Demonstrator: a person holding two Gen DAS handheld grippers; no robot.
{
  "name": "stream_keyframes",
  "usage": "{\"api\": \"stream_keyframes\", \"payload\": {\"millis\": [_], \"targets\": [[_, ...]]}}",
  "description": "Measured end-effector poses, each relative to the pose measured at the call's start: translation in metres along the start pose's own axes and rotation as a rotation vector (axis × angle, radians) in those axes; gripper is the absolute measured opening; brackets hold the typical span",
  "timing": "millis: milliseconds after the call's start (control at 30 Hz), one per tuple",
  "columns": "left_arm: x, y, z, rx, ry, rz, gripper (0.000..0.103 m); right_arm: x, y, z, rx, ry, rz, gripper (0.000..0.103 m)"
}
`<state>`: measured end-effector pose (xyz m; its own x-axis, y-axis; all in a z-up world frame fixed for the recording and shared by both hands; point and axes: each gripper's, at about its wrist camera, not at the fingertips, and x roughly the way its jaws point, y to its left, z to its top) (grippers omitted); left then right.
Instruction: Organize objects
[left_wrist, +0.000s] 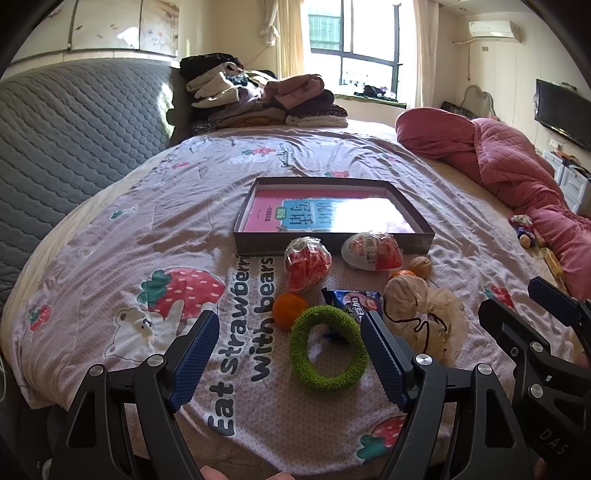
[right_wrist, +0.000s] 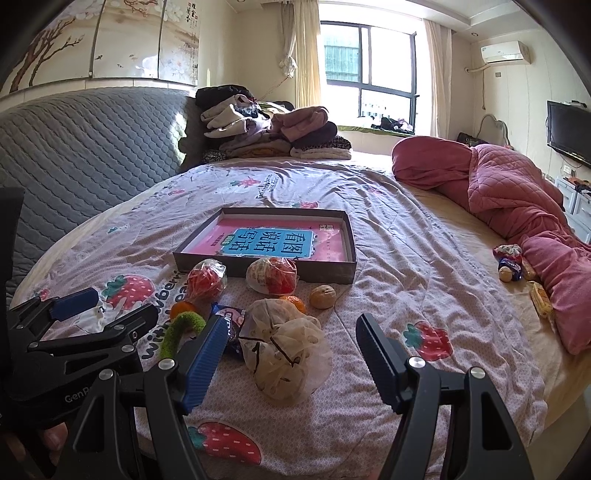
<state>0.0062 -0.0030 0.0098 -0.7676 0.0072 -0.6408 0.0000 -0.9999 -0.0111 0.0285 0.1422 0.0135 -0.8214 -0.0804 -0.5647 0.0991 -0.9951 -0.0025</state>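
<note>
Your left gripper hung spread wide and empty over the green fuzzy ring on the strawberry-print bedspread. Your right gripper gaped too, gripping nothing, above the beige mesh pouch. Behind the wrapped snacks sat the shallow box with the pink book inside.

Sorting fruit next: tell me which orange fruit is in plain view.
The mandarin beside the green ring; the other mandarin sits half-hidden behind the mesh pouch.
</note>
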Motion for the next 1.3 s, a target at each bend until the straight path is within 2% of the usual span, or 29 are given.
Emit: {"api": "stream_keyframes", "payload": {"millis": [400, 733, 1300], "targets": [[0.001, -0.001, -0.003, 0.009, 0.005, 0.001, 0.080, -0.002, 0.000, 0.000, -0.011, -0.015, -0.005, 0.071], [0.008, -0.002, -0.008, 0.022, 0.040, 0.000, 0.080, 0.005, -0.001, -0.005, -0.009, 0.021, 0.004, 0.071], [0.039, 0.010, -0.024, -0.010, 0.179, -0.011, 0.080, 0.027, -0.004, -0.022, -0.011, 0.114, 0.030, 0.071]]}}
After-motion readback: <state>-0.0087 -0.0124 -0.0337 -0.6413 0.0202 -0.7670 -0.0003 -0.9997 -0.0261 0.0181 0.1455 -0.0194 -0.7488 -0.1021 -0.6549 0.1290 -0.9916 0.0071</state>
